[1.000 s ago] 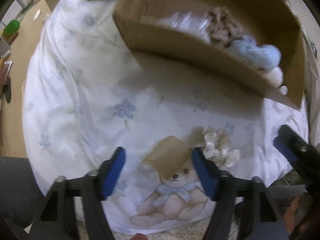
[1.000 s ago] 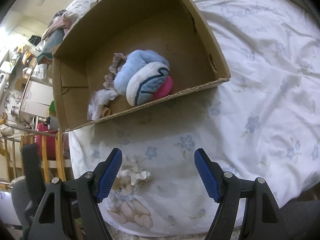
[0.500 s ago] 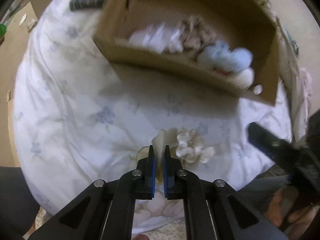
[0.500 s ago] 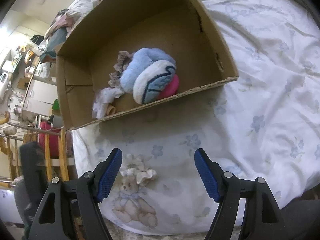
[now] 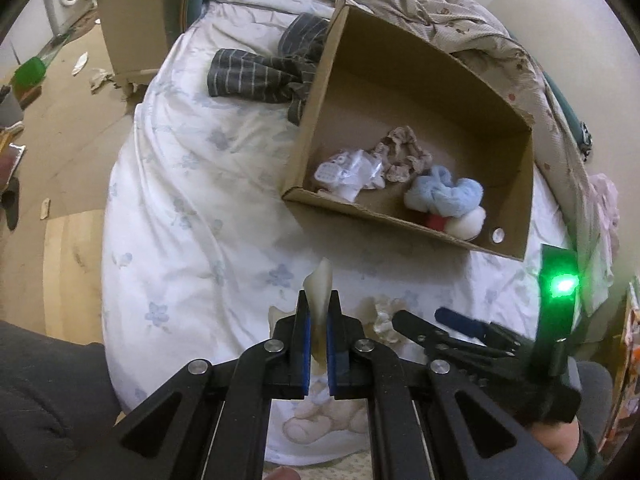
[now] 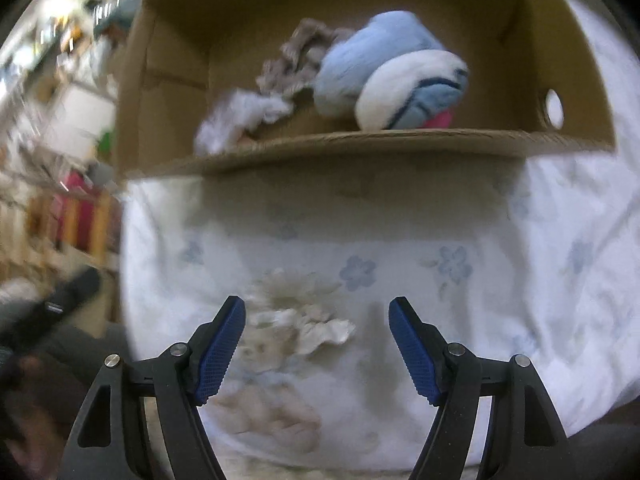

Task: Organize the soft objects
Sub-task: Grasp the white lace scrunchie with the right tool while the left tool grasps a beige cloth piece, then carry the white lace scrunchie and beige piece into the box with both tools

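Observation:
My left gripper (image 5: 317,320) is shut on a thin cream soft piece (image 5: 320,284) that sticks up between its blue pads, lifted off the flowered bedsheet (image 5: 180,208). An open cardboard box (image 5: 400,220) on the bed holds a white crinkly bundle (image 5: 348,172), a brown scrunchie (image 5: 404,156) and a blue and white plush (image 5: 444,196). A cream scrunchie (image 6: 308,320) lies on the sheet just beyond my right gripper (image 6: 318,304), which hangs open over it without touching. The left wrist view shows that scrunchie (image 5: 382,316) beside the right gripper (image 5: 432,318).
A grey striped garment (image 5: 260,72) lies left of the box, and a beige quilt (image 5: 460,20) is bunched behind it. The bed edge drops to the floor (image 5: 60,120) on the left. A person's dark trouser leg (image 5: 48,400) is at the near edge.
The left gripper closed on the cream piece lying on the sheet and lifted it. The right gripper swung left, bringing the cream scrunchie between its open fingers.

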Action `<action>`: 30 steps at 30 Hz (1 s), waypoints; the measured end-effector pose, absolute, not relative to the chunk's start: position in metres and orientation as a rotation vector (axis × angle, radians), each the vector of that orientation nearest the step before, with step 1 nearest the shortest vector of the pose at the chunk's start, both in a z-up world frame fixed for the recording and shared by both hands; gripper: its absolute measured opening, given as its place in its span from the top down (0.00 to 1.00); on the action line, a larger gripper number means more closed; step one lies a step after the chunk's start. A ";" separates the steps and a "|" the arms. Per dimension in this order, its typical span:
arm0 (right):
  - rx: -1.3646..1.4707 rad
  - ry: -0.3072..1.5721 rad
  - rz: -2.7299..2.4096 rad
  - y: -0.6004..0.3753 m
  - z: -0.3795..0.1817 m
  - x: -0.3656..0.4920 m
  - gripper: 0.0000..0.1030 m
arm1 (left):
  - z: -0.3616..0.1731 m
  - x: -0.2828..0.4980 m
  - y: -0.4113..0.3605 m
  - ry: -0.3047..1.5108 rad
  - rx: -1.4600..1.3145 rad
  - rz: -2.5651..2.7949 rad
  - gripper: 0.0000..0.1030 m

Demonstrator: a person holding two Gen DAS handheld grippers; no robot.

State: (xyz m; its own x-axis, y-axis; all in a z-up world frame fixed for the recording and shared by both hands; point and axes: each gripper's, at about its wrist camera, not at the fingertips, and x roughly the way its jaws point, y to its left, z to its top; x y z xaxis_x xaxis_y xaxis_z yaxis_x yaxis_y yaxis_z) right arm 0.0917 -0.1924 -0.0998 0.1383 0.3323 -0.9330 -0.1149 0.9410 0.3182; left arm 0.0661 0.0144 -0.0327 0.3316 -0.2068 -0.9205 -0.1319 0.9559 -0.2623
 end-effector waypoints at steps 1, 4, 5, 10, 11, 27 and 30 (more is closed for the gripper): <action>0.143 1.388 0.340 -0.186 -0.102 0.092 0.23 | -0.034 0.066 0.013 1.239 -0.301 -0.046 0.95; 0.097 1.390 0.397 -0.169 -0.108 0.093 0.23 | -0.039 0.067 0.012 1.251 -0.274 -0.038 0.94; 0.070 1.391 0.412 -0.164 -0.110 0.091 0.23 | -0.040 0.066 0.013 1.253 -0.272 -0.037 0.94; -0.070 1.377 0.404 -0.150 -0.116 0.082 0.67 | -0.042 0.067 0.014 1.252 -0.274 -0.030 0.94; -0.084 1.363 0.412 -0.147 -0.113 0.081 0.69 | -0.041 0.067 0.013 1.249 -0.269 -0.030 0.94; 0.033 1.247 0.428 -0.175 -0.053 0.065 0.82 | -0.030 0.064 0.006 1.189 -0.207 -0.004 0.94; 0.073 1.212 0.405 -0.183 -0.027 0.067 0.82 | -0.016 0.065 0.002 1.163 -0.215 -0.023 0.95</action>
State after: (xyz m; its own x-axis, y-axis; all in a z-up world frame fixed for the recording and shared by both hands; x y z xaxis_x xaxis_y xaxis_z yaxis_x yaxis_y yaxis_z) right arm 0.0665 -0.1831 -0.0271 0.2895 0.3418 -0.8941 -0.2646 0.9262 0.2684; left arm 0.0653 0.0017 -0.0158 0.3985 -0.1288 -0.9081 -0.0930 0.9793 -0.1797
